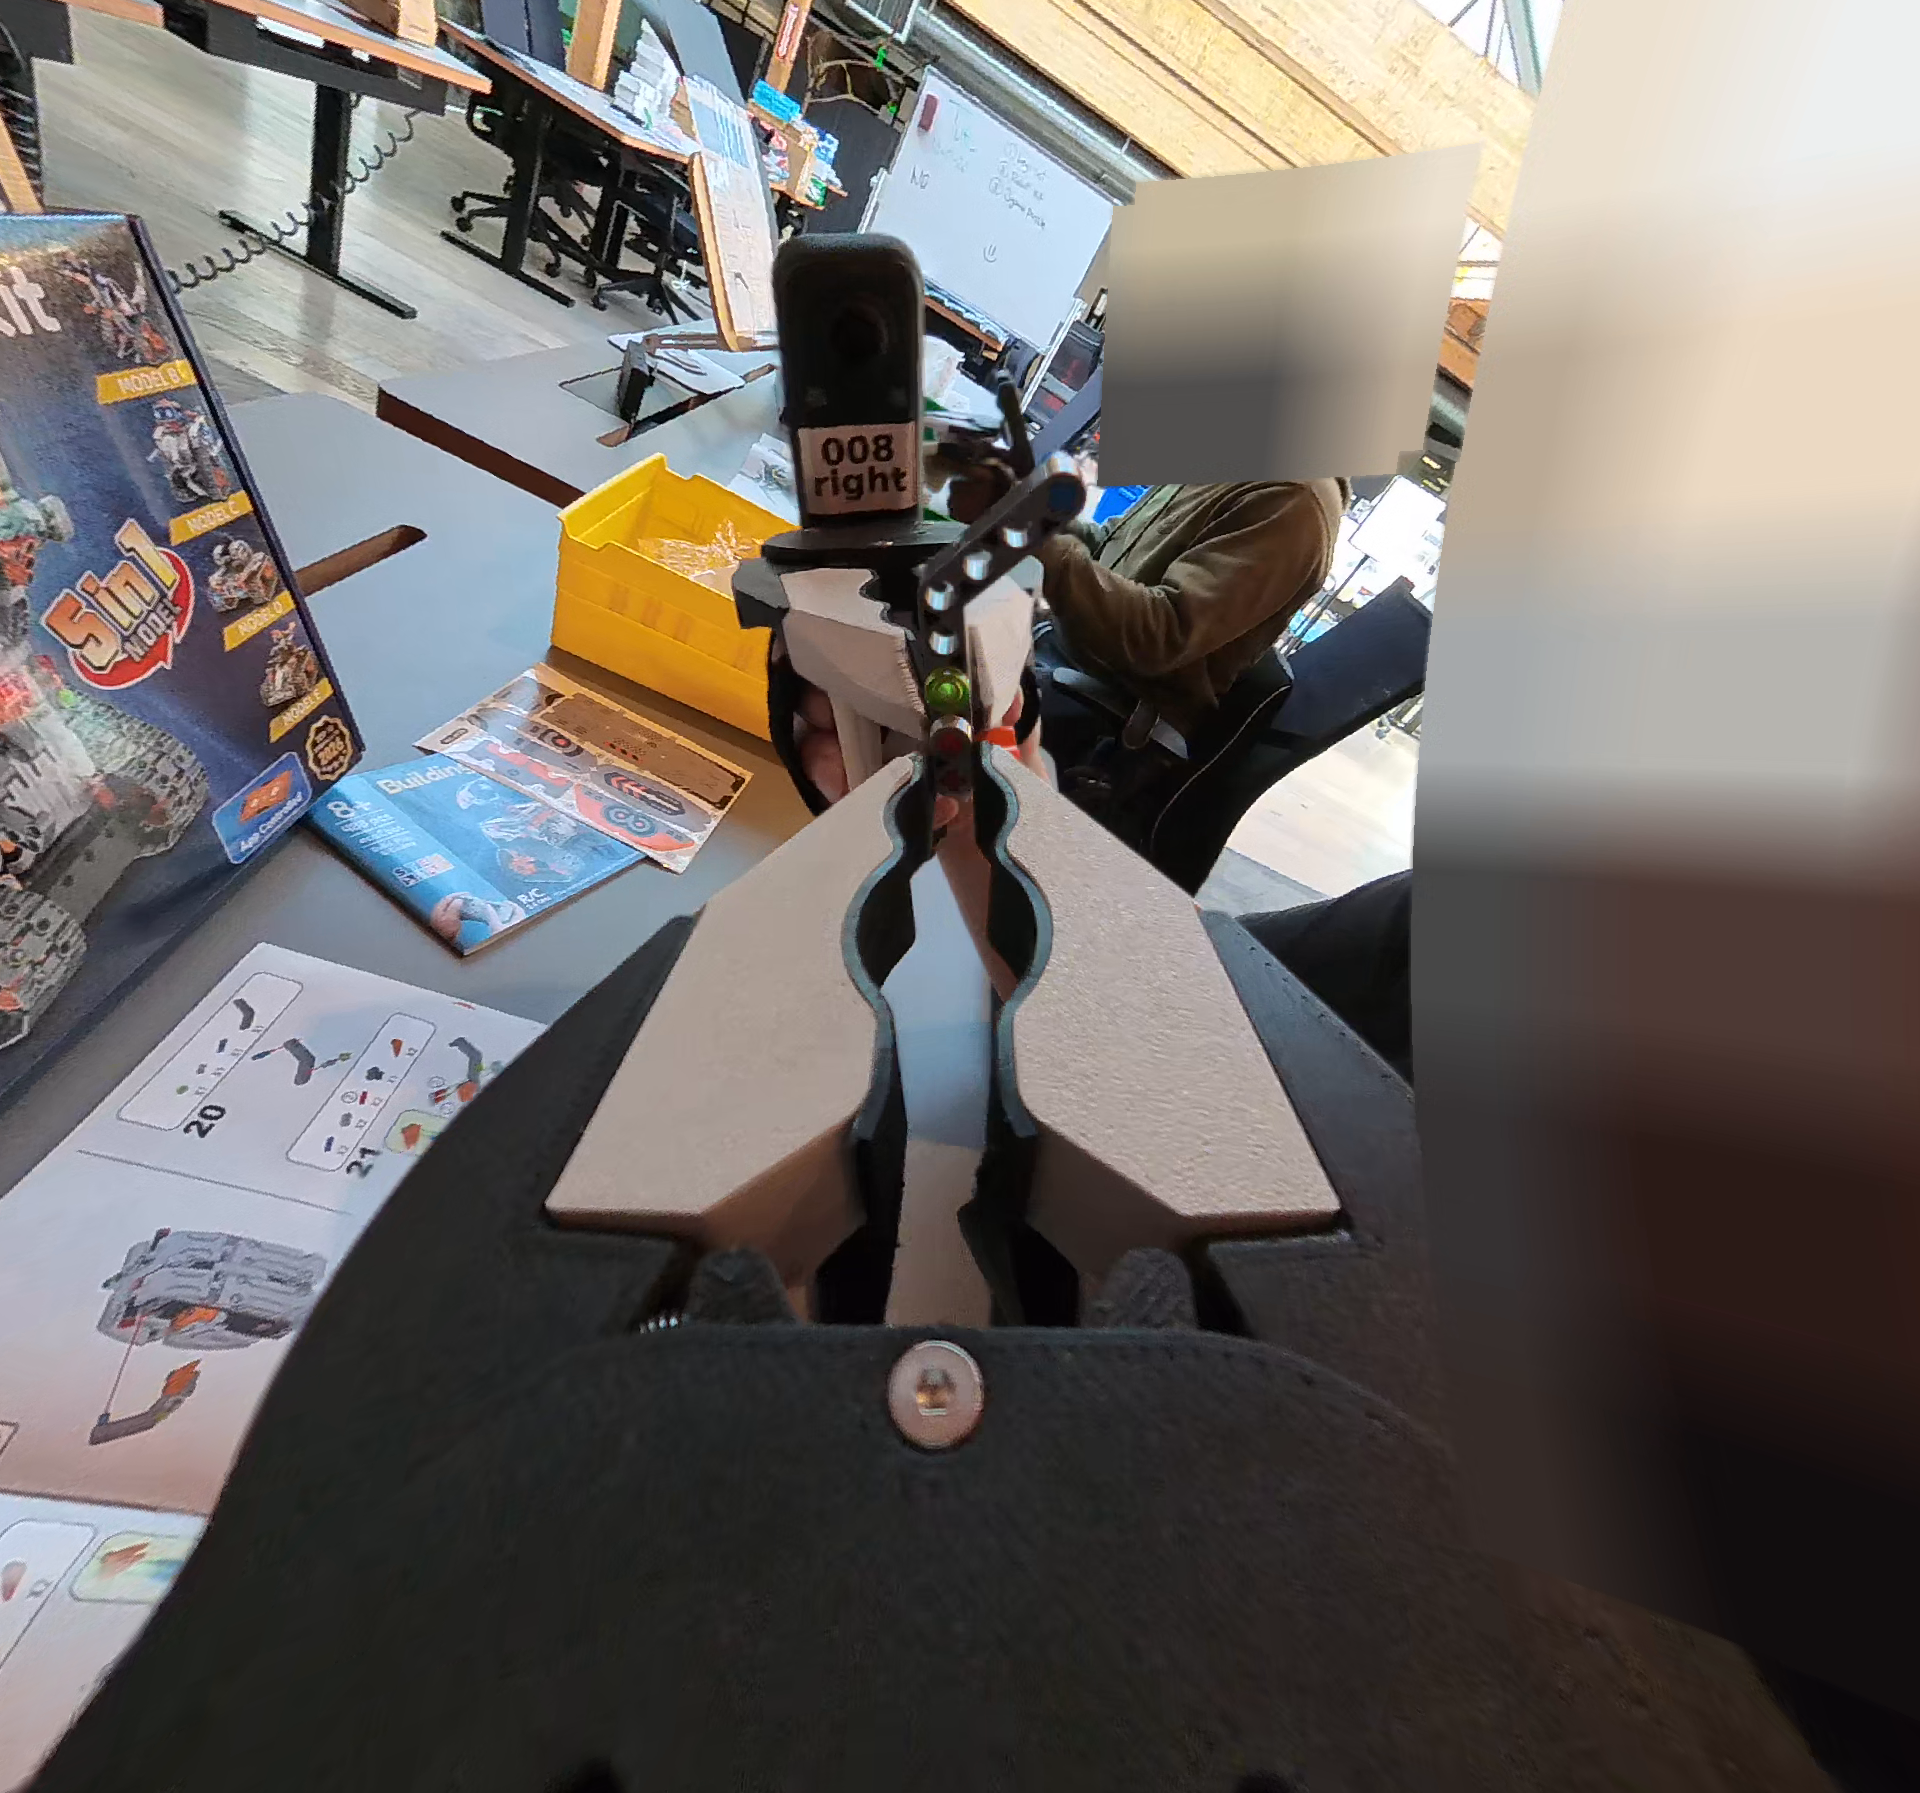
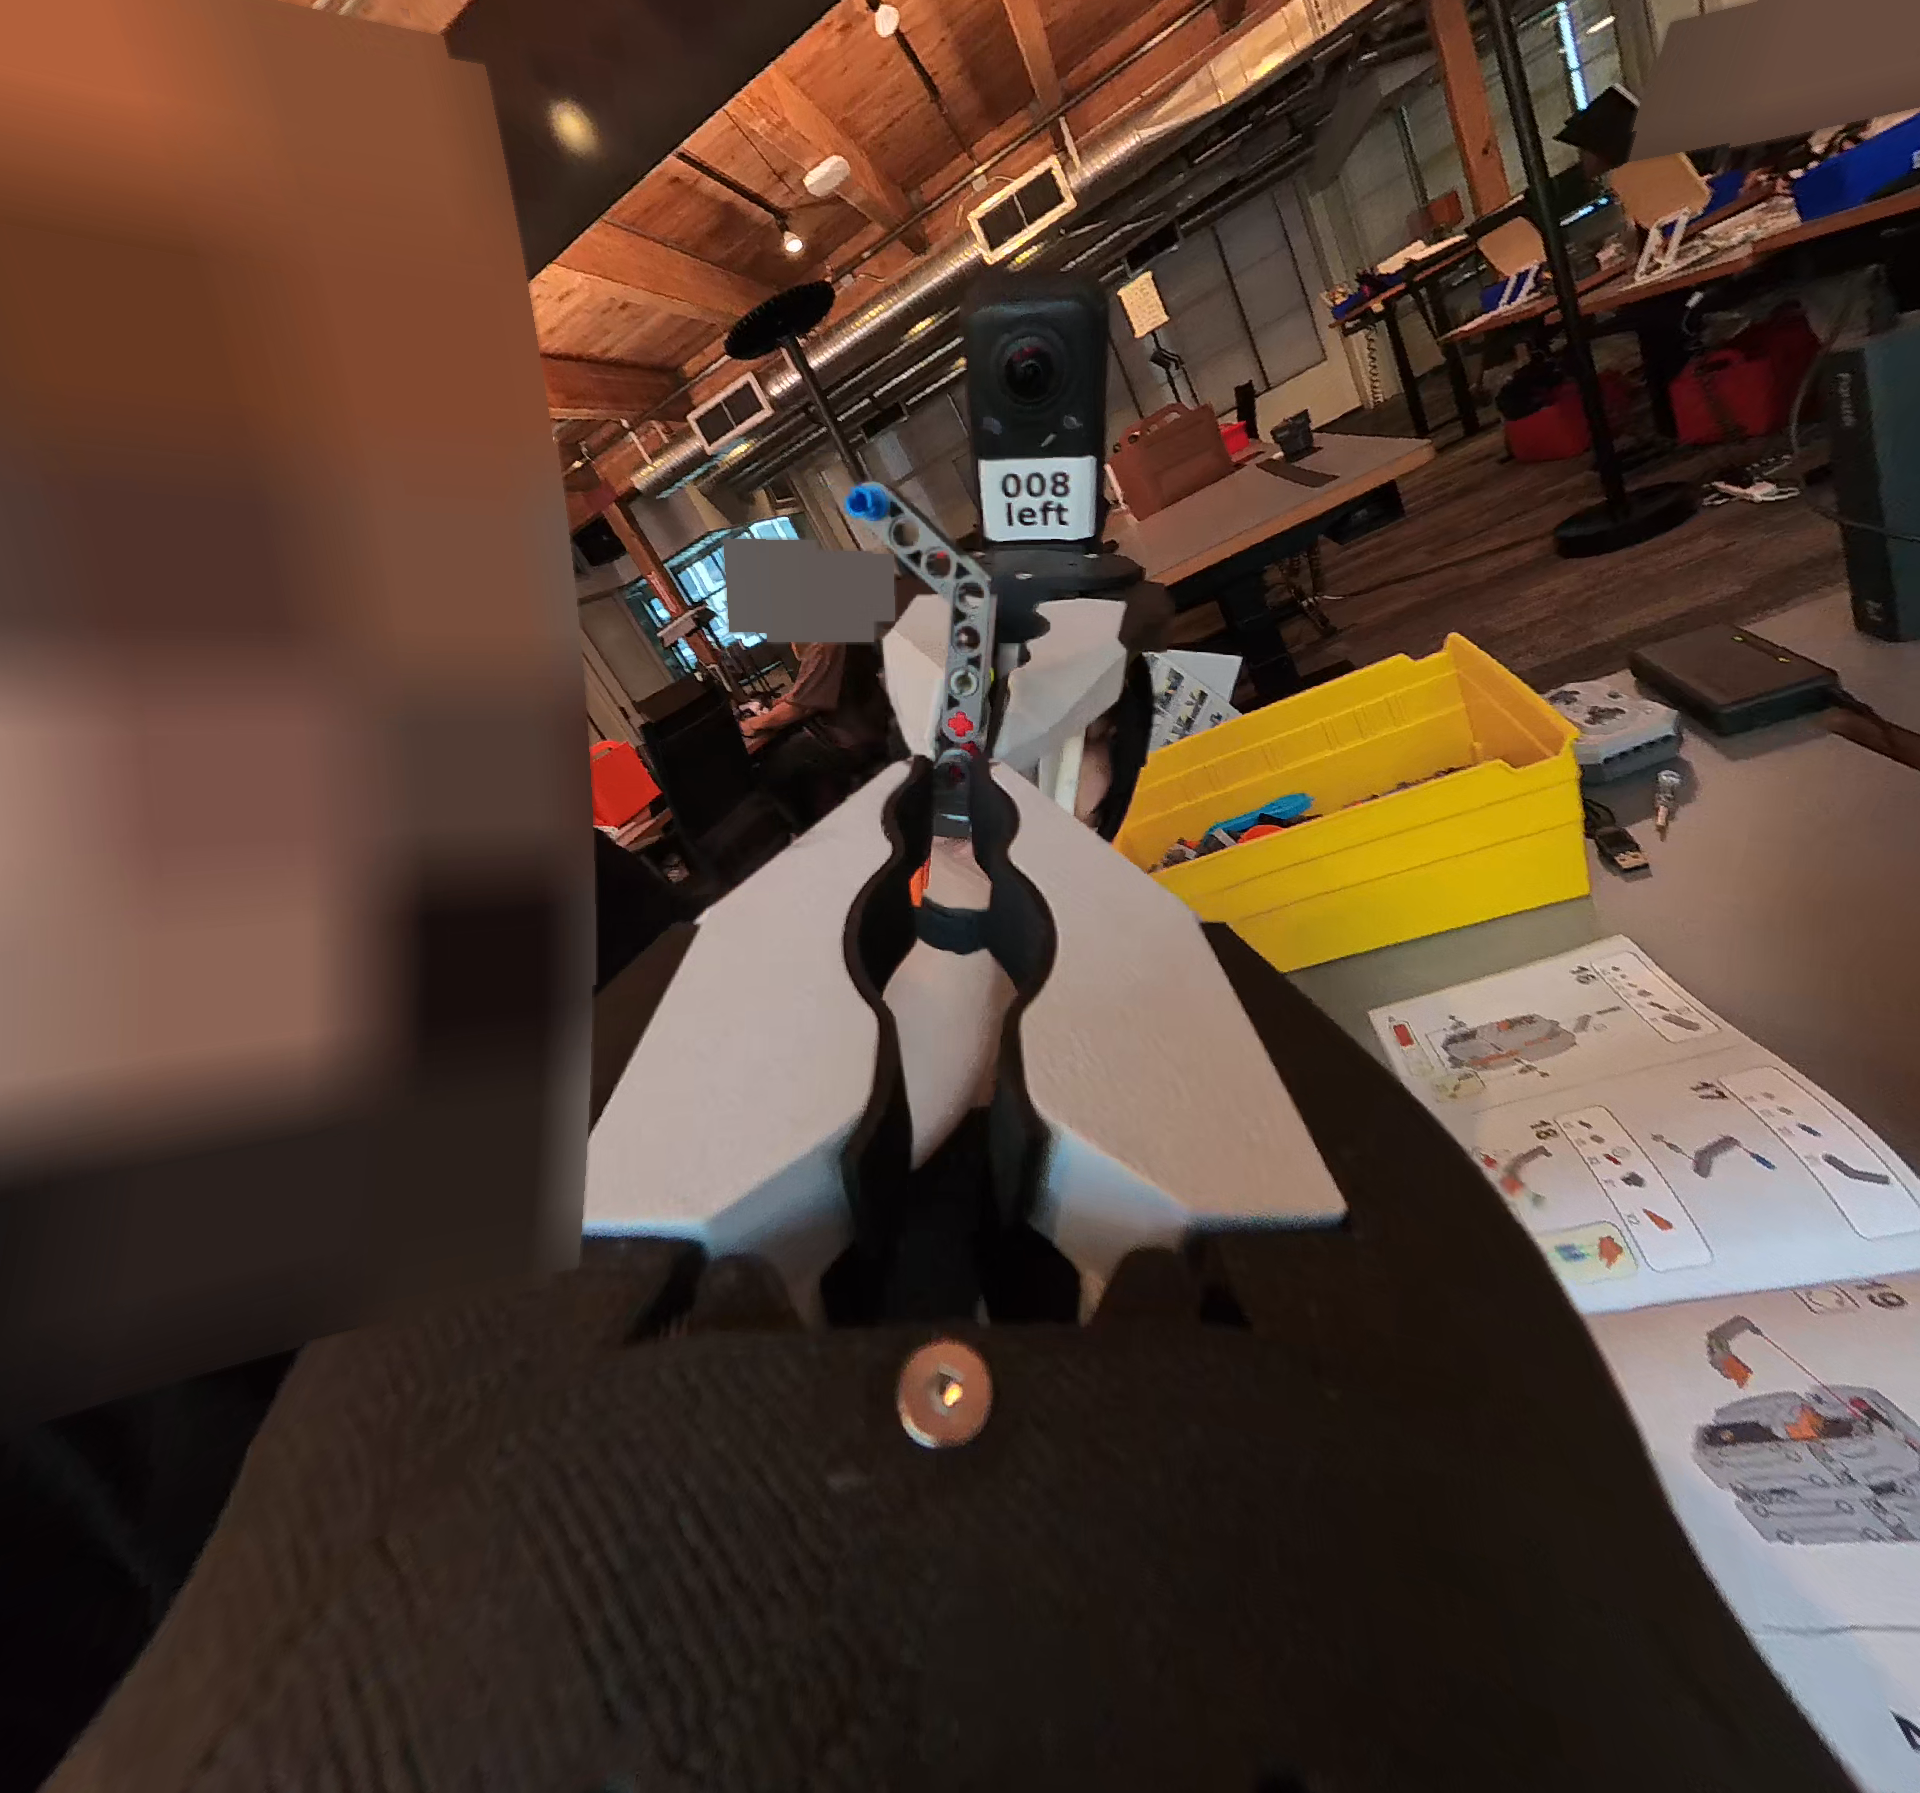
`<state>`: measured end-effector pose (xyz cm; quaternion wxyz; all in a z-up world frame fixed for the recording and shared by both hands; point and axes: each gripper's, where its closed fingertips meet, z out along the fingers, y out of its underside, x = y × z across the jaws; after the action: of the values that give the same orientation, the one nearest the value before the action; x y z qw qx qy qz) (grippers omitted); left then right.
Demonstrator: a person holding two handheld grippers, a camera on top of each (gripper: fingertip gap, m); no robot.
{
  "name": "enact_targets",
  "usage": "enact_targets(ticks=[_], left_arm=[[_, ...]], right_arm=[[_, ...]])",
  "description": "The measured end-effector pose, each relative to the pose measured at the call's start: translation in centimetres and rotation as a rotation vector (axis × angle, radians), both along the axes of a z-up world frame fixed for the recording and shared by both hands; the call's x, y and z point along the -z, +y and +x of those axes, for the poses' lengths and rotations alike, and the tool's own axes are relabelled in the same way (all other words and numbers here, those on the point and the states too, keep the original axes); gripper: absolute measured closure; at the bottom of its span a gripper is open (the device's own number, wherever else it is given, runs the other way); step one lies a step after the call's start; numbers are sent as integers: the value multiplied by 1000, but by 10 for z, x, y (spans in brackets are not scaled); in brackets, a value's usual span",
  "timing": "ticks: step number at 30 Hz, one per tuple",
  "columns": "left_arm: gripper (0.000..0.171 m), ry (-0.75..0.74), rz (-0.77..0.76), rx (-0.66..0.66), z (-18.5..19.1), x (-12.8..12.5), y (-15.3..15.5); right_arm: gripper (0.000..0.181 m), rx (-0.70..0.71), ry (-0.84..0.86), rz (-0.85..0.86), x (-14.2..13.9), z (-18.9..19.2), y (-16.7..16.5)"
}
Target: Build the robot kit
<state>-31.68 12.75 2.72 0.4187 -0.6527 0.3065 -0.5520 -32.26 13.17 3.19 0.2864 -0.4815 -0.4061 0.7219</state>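
Left tongs (image 1: 940,787) and right tongs (image 2: 951,798), tips meeting mid-frame, both closed on one bent grey beam (image 2: 961,642) (blue pin at top), above worktop (image 1: 436,621); yellow bin (image 2: 1382,808) at right w/ parts.

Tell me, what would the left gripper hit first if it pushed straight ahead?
Probably the right gripper facing it, since both pinch the same bent grey toy beam between their fingers; depth is hard to judge.

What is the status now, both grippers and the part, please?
Left gripper and right gripper tip to tip, both shut on bent grey beam. Blue pin at its top end. Yellow bin beside, not touching.
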Motion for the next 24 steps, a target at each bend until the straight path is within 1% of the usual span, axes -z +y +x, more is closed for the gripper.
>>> enact_targets(ticks=[1, 5, 12, 16, 21, 24], left_arm=[[166, 17, 6, -11, 0, 2, 1], [166, 69, 30, -14, 0, 7, -1], [166, 89, 42, 41, 1, 11, -7], [166, 113, 40, 70, 3, 16, -9], [166, 102, 36, 57, 5, 16, -5], [166, 88, 37, 31, 2, 14, -1]], right_arm=[[175, 18, -19, 15, 2, 0, 1], [175, 49, -77, 86, 7, -1, -2], [174, 8, -97, 120, 11, 1, -9], [174, 0, -148, 163, 20, 3, -11], [175, 42, -133, 176, 17, 4, -6], [175, 62, -102, 147, 14, 1, -1]])
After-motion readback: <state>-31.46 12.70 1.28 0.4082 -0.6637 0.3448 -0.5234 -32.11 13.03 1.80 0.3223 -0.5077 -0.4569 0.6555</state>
